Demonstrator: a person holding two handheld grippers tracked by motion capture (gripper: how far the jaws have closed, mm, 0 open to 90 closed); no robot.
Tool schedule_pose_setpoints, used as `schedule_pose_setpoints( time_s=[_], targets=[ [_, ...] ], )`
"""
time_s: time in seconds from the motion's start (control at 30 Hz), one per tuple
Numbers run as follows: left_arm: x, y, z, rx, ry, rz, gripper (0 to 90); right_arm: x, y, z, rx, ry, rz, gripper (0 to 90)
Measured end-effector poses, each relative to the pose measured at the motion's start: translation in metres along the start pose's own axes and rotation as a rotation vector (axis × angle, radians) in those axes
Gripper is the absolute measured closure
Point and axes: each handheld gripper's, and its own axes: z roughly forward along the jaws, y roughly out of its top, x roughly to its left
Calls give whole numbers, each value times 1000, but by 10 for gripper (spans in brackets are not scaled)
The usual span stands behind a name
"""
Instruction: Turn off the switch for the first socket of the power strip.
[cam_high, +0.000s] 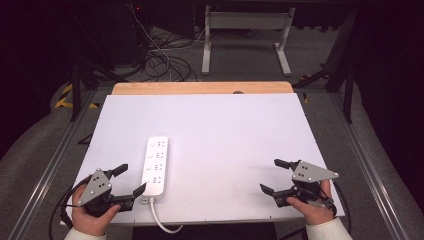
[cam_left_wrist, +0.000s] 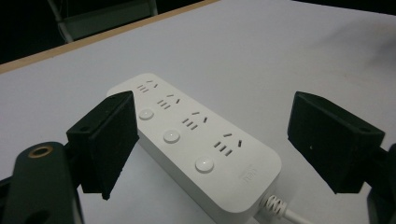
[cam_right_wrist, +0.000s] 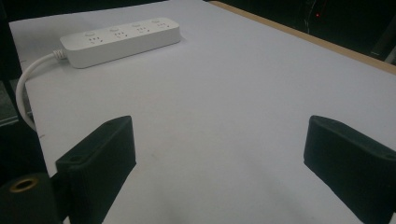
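A white power strip (cam_high: 155, 167) with several sockets and round buttons lies lengthwise on the white table (cam_high: 225, 130), left of the middle. Its white cord (cam_high: 162, 223) runs off the near edge. My left gripper (cam_high: 131, 178) is held at the near left corner, open, its jaws just left of the strip's cord end. In the left gripper view the strip (cam_left_wrist: 196, 144) lies between and beyond the open jaws of the left gripper (cam_left_wrist: 224, 140). My right gripper (cam_high: 270, 175) is open at the near right, nothing between its jaws. The right gripper view shows the strip (cam_right_wrist: 122, 39) far off and the right gripper (cam_right_wrist: 224, 158) over bare table.
A wooden strip (cam_high: 202, 88) borders the table's far edge. Beyond it on the floor are a white desk frame (cam_high: 245, 35) and tangled cables (cam_high: 160, 60). Metal rails (cam_high: 55, 160) run along both sides of the table.
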Motion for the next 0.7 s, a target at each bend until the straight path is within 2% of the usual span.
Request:
schedule_pose_setpoints(
  time_s=[0.13,0.4,0.47,0.7],
  targets=[
    [0,1,-1,10,-2,-5,199,0,0,0,-2,3,1,102],
    [0,10,-1,58,-1,14,260,0,-1,1,1,11,5,113],
    [0,15,0,78,-20,15,261,0,-1,1,0,13,5,113],
    [2,21,4,88,-40,7,277,1,-1,2,5,18,1,116]
  ],
)
